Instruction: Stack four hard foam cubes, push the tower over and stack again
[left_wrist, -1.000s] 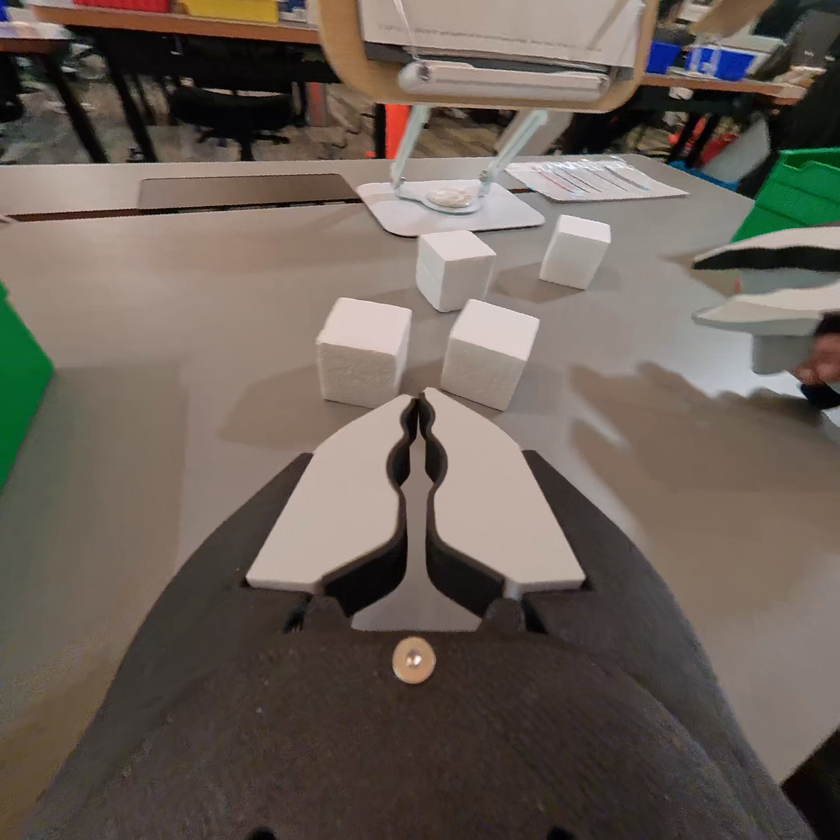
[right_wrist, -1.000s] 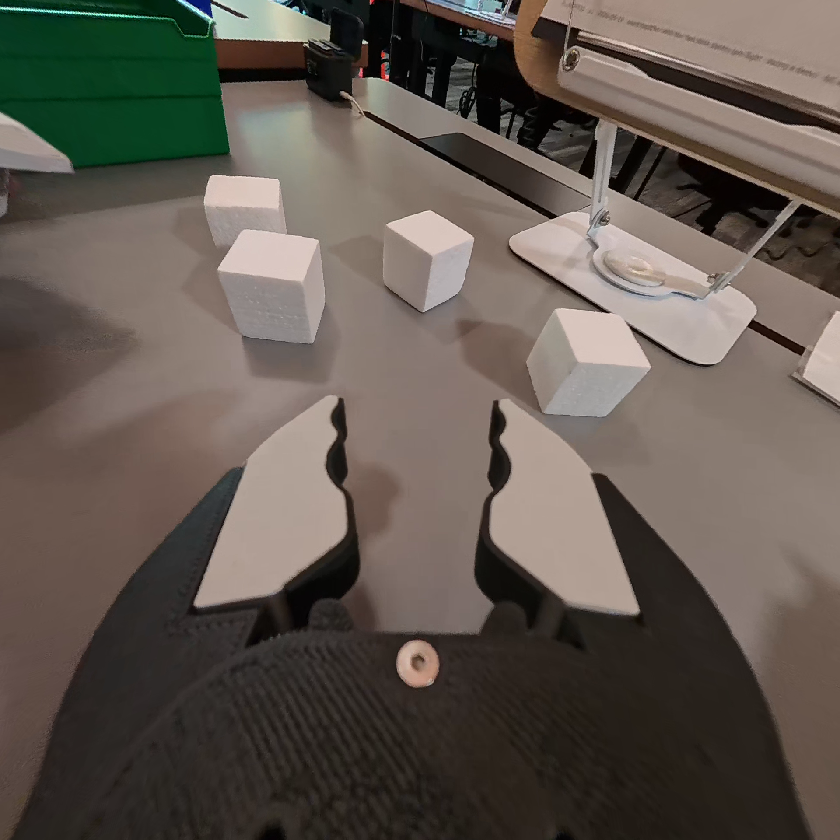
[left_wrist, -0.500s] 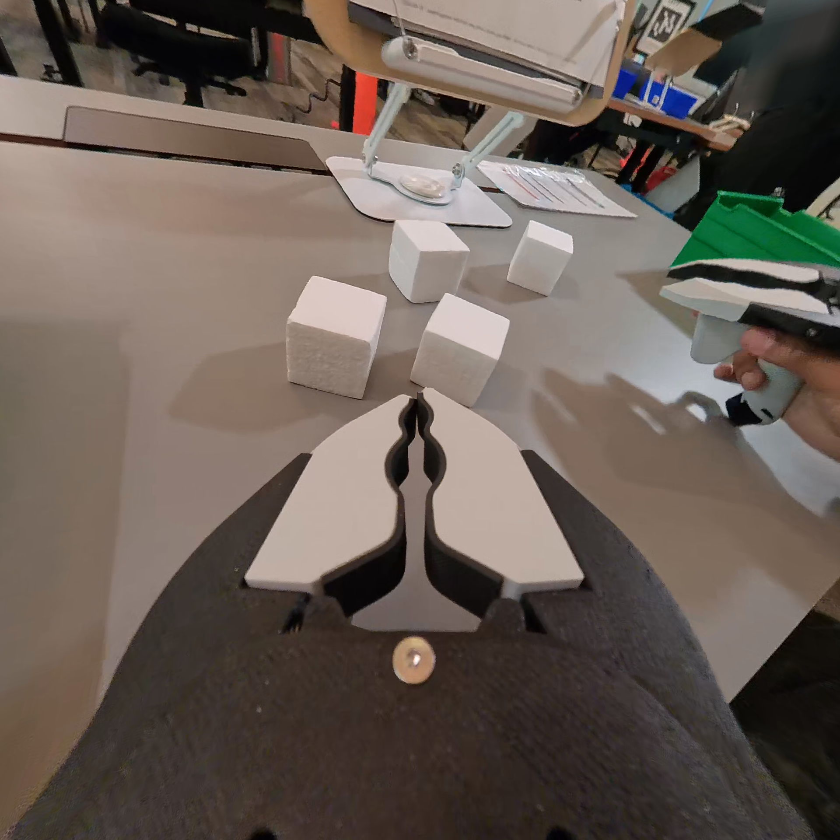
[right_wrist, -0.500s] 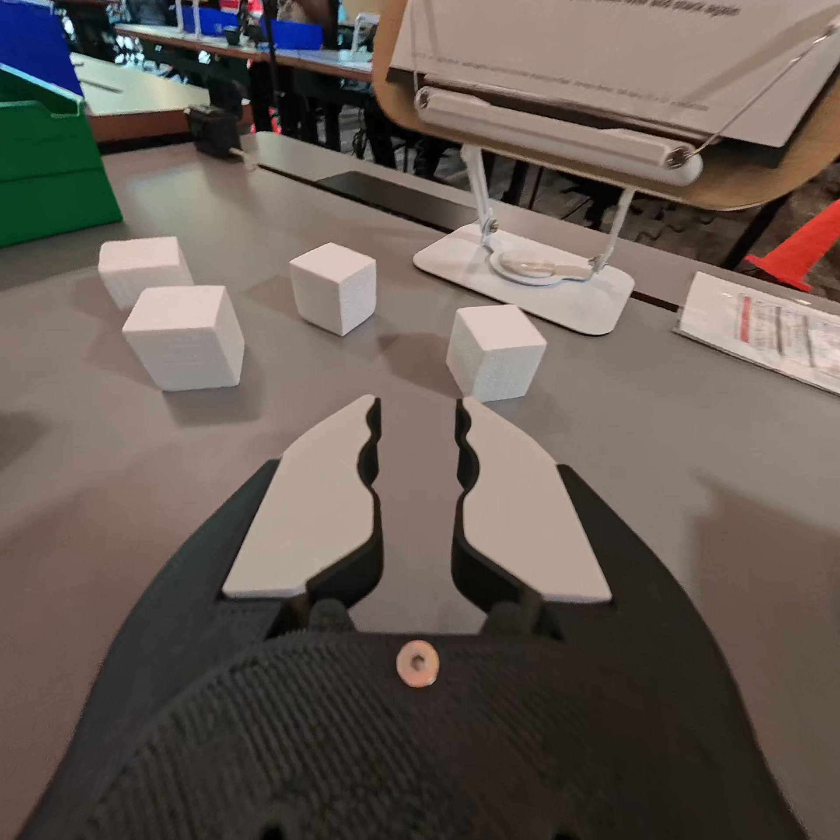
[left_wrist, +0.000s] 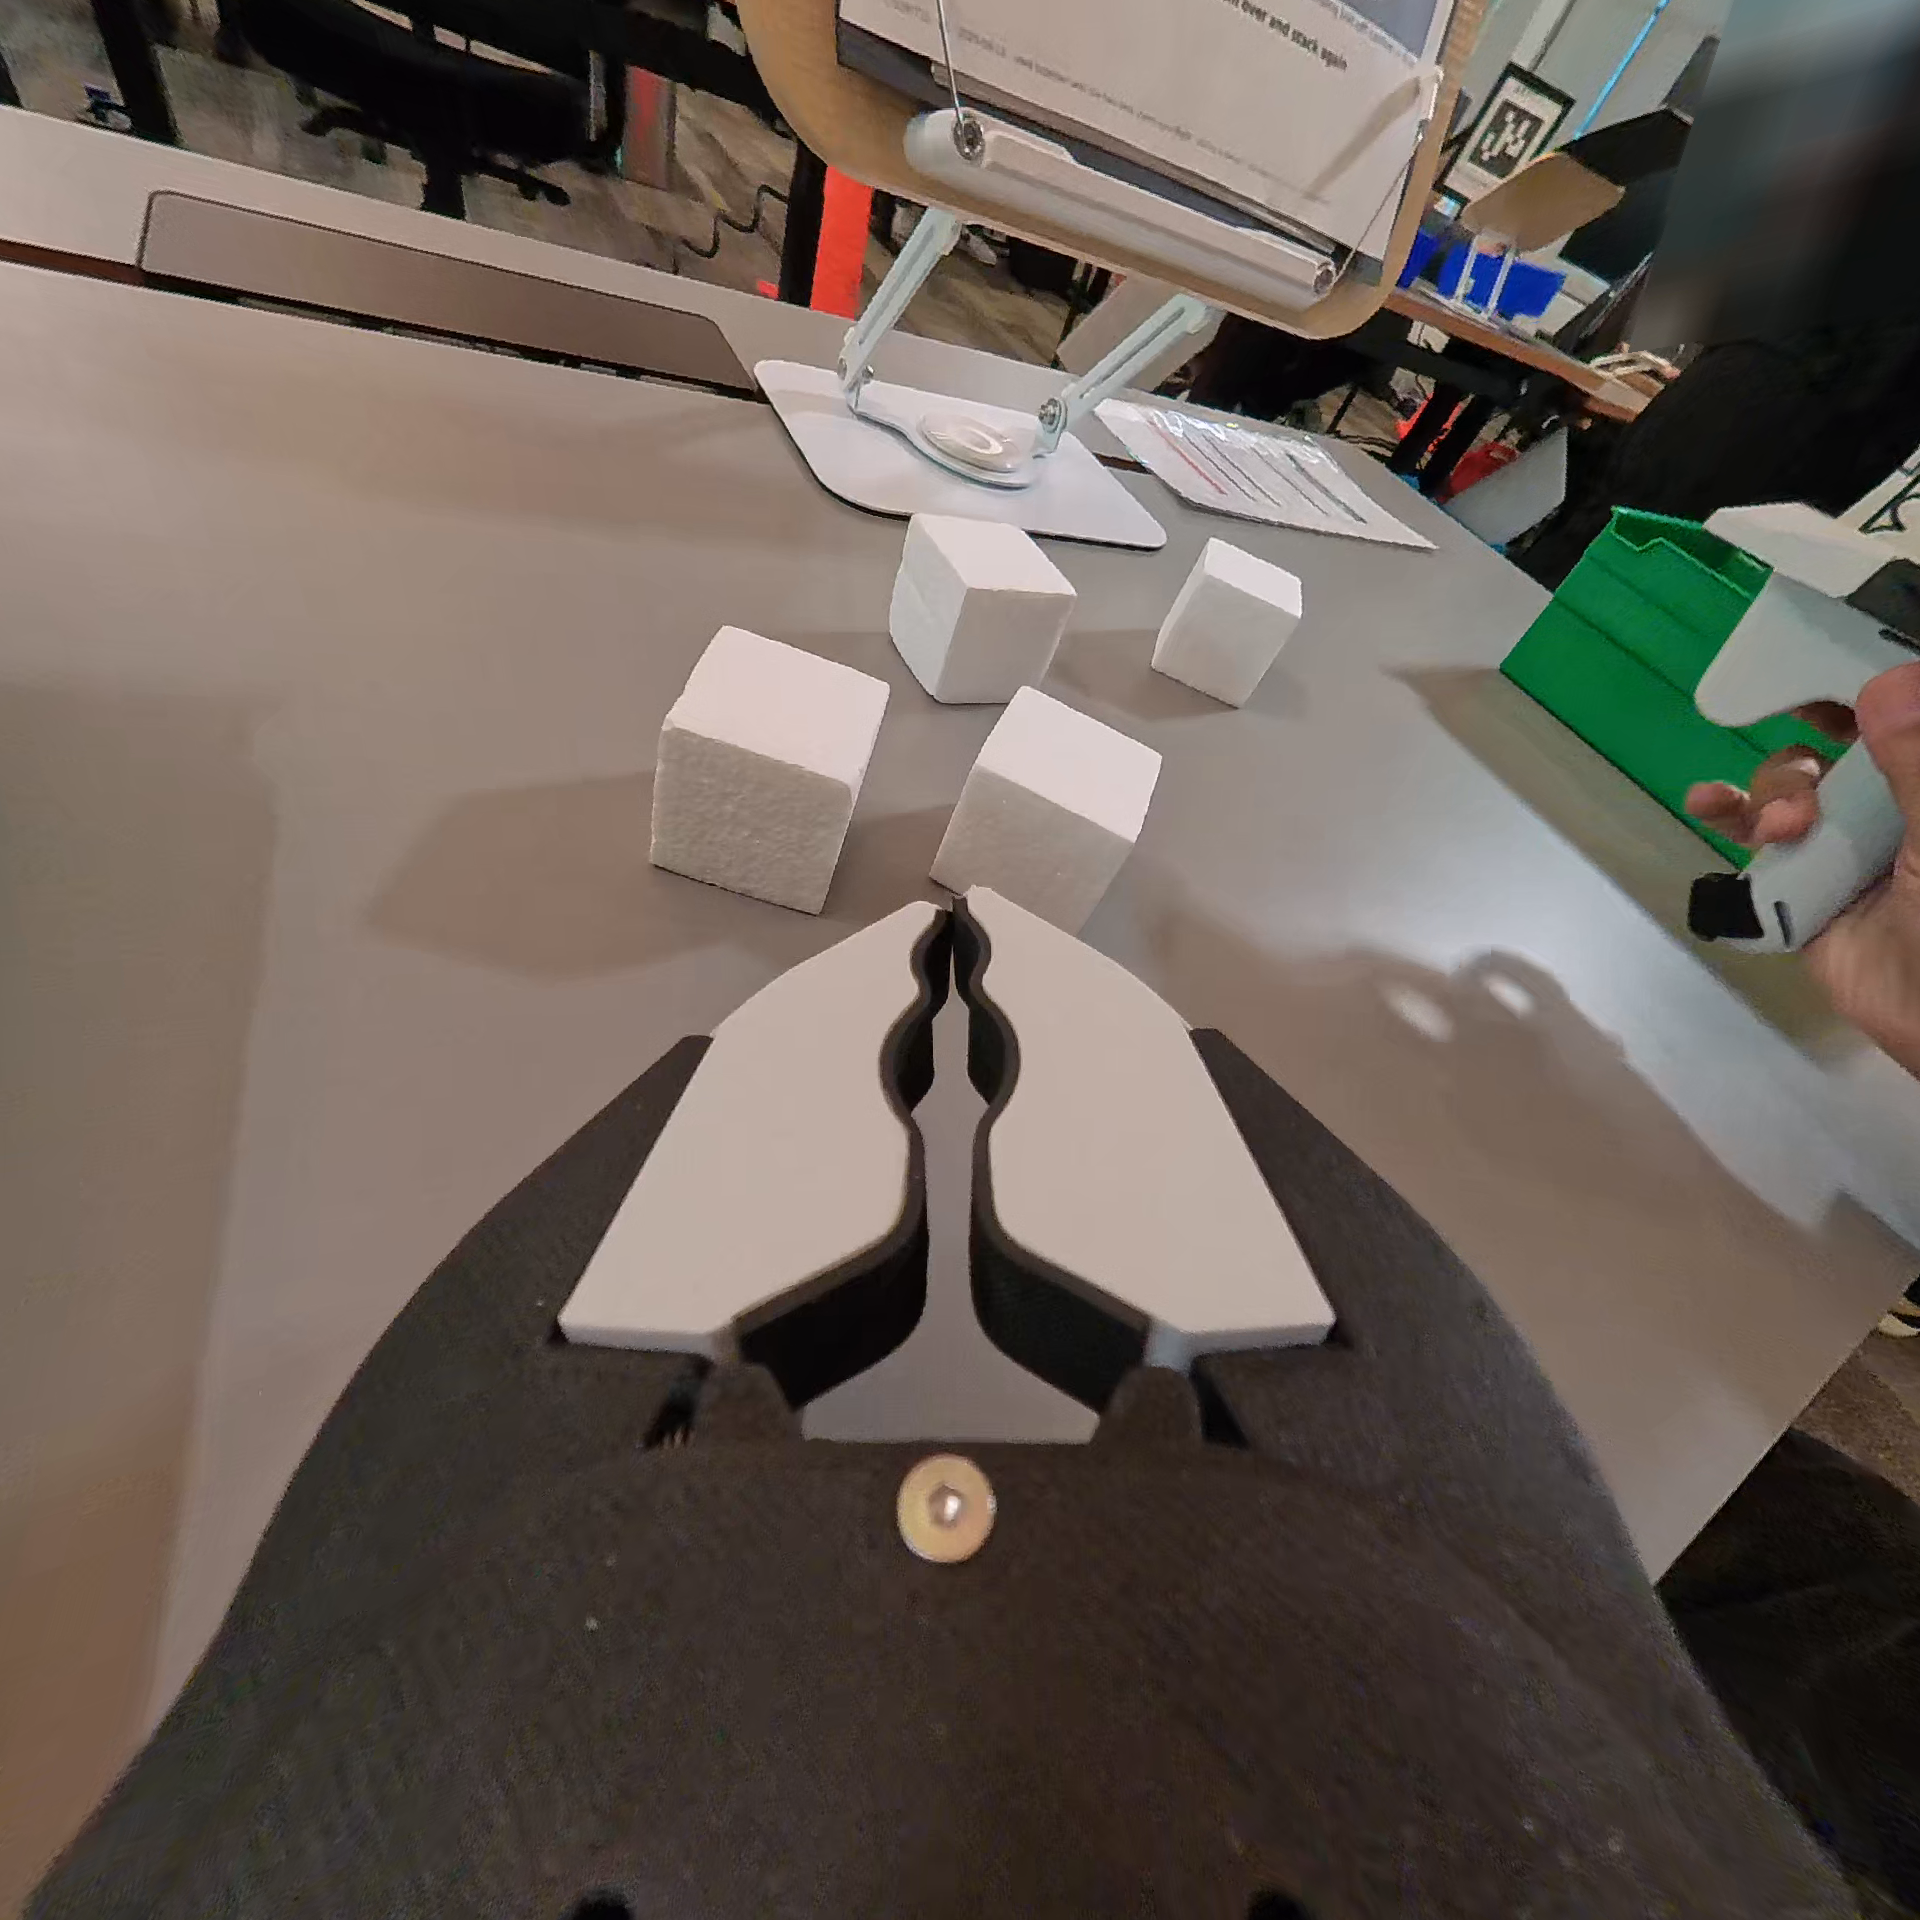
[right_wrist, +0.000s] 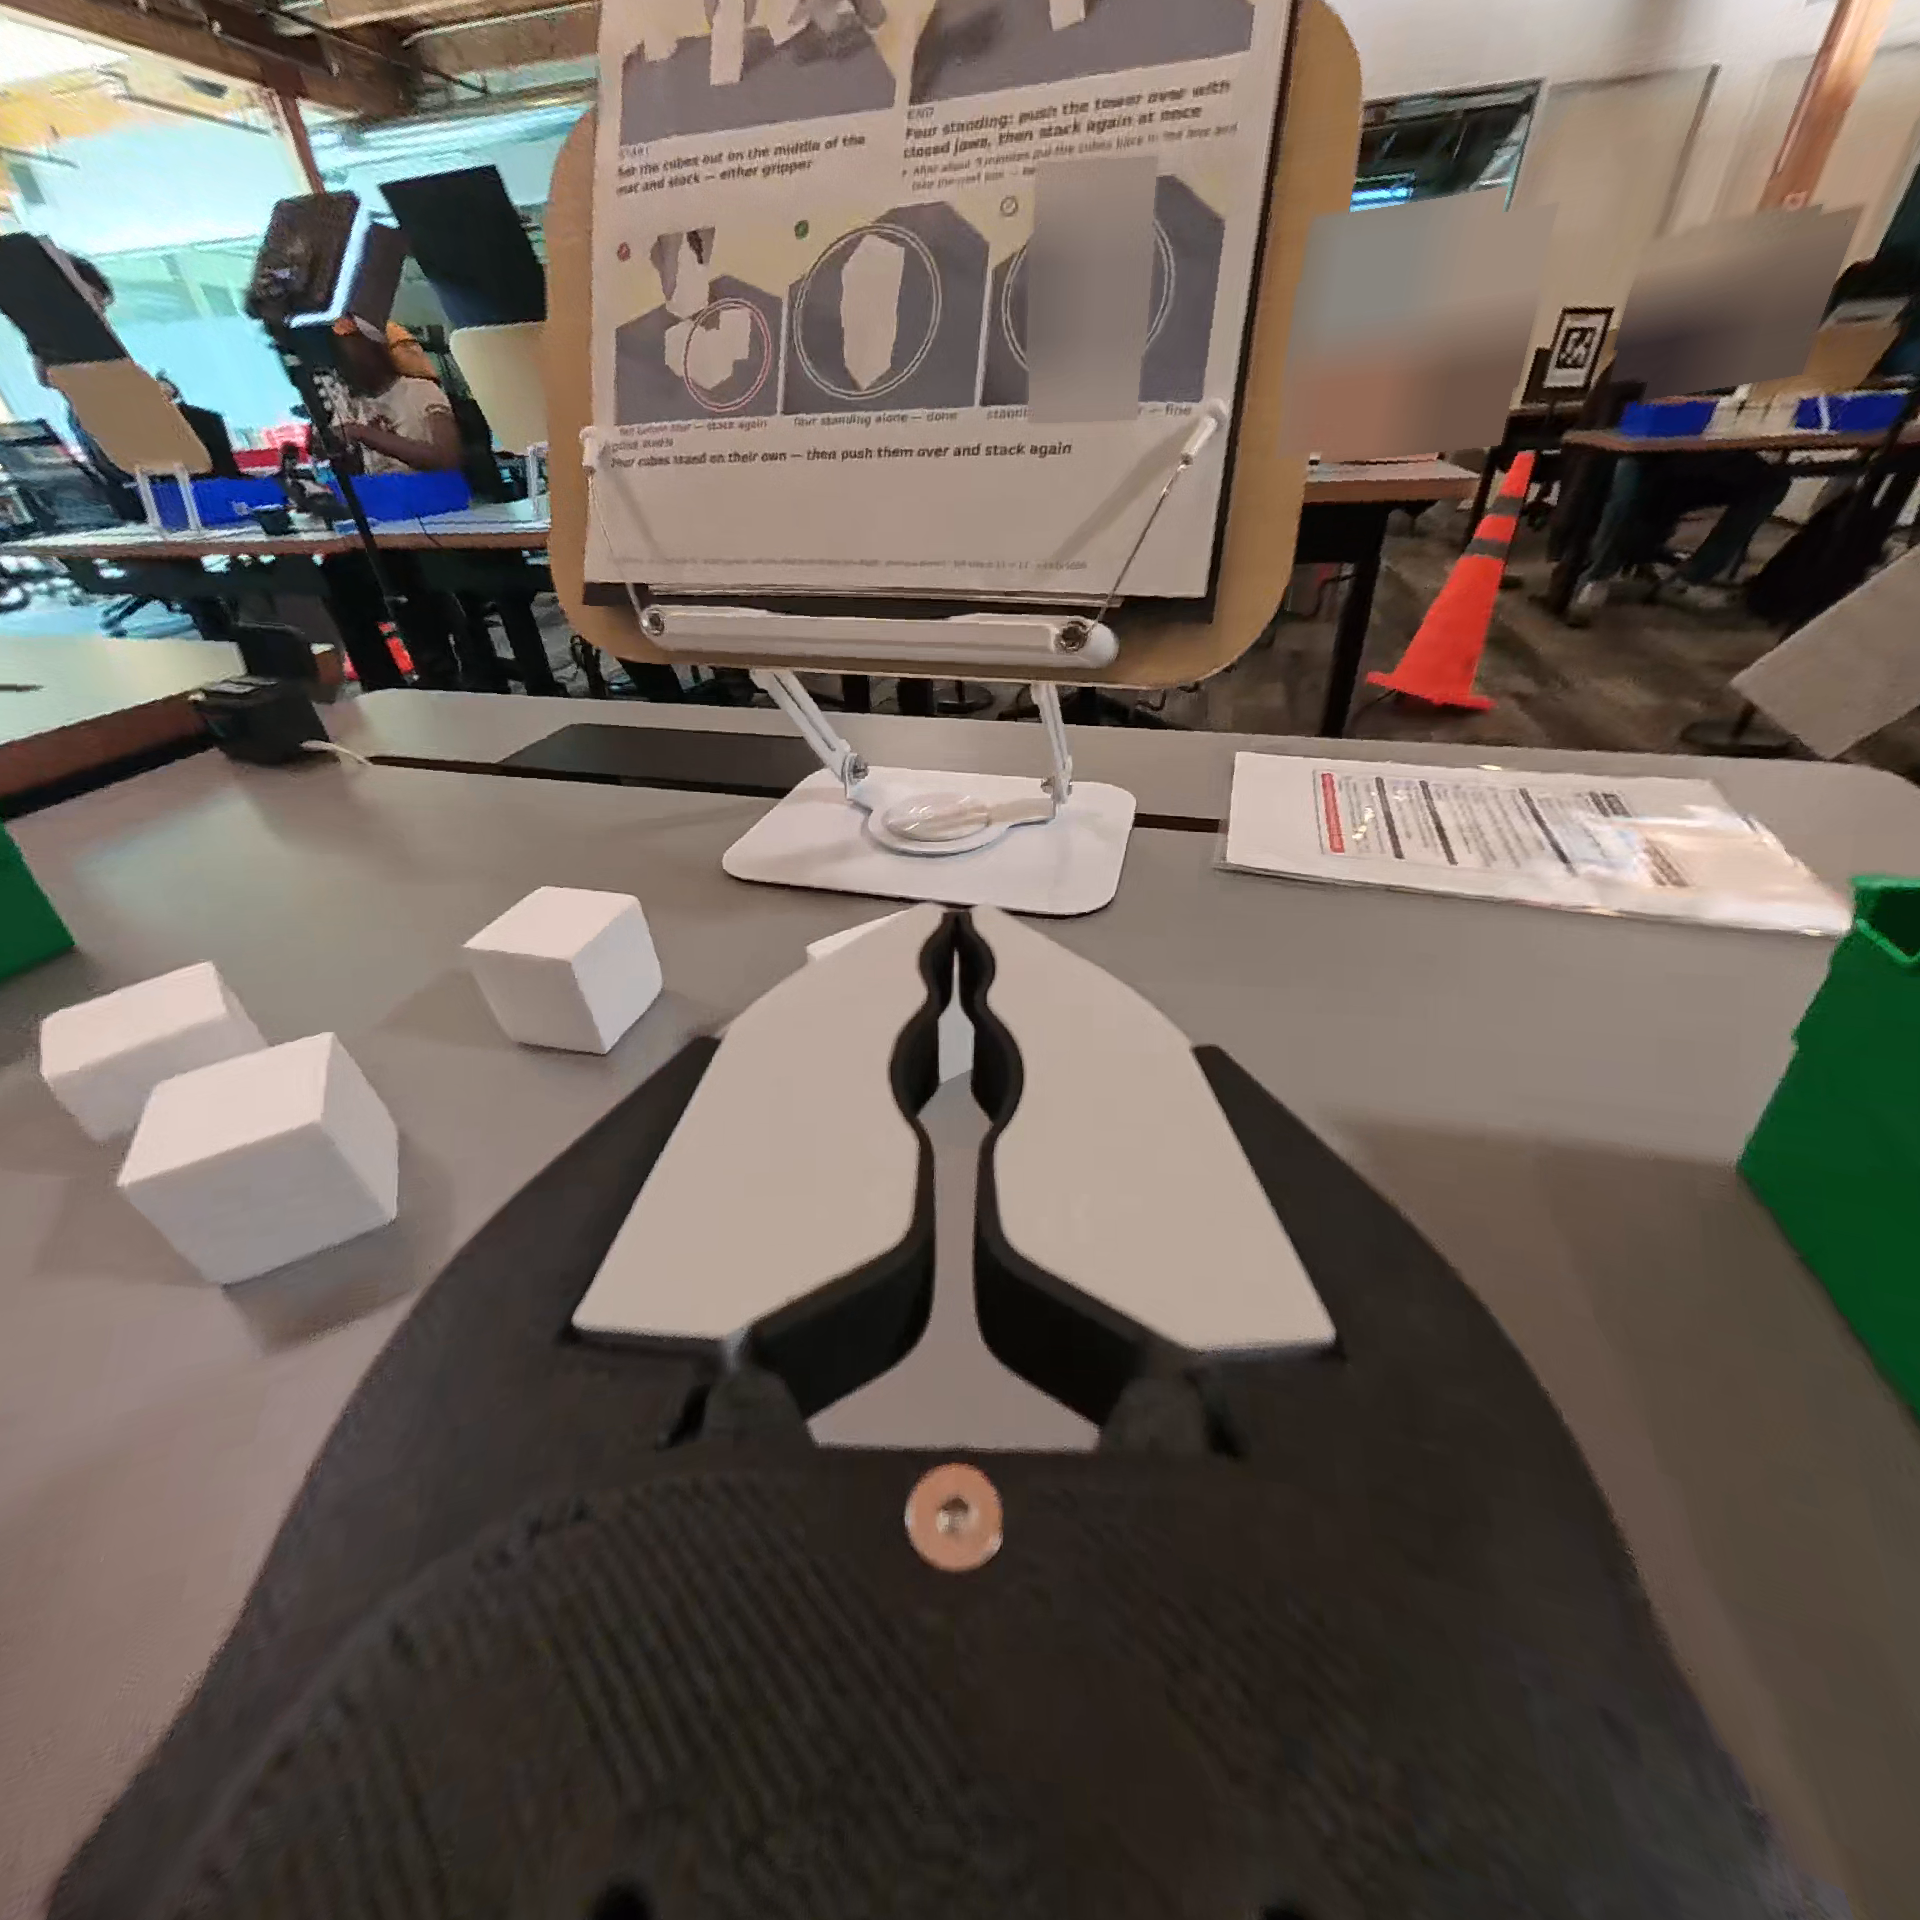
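Left wrist view: left tongs (left_wrist: 952, 914) clenched, tips together, holding nothing, above the grey worktop (left_wrist: 364, 644). Four white foam cubes lie loose ahead, none stacked. Nearest cube (left_wrist: 1044, 805) sits just past the tips, slightly right; a second cube (left_wrist: 769, 764) is just beside it to the left, apart. Third cube (left_wrist: 979, 608) and fourth cube (left_wrist: 1226, 620) lie farther ahead, near the white base of a tilted wooden document stand (left_wrist: 956, 468). Far right: a hand (left_wrist: 1870, 914) grips the pale handle of the right tongs in front of a green plastic bin (left_wrist: 1621, 644).

Right wrist view: right tongs (right_wrist: 954, 925) likewise clenched and empty. One cube (right_wrist: 956, 1039) is mostly hidden behind the tips; another cube (right_wrist: 566, 982) lies left of them, and two more cubes (right_wrist: 265, 1153) (right_wrist: 145, 1044) lie farther left, close together. A laminated sheet (right_wrist: 1507, 842) lies ahead right, and another green bin (right_wrist: 1839, 1132) stands at the right edge.

Progress, judged: nothing built, every cube single on the worktop.

View differences: only the left view shows the hand and all four cubes unobstructed. Only the right view shows the stand's printed page face-on, the orange cone (right_wrist: 1455, 603) and people at far benches.
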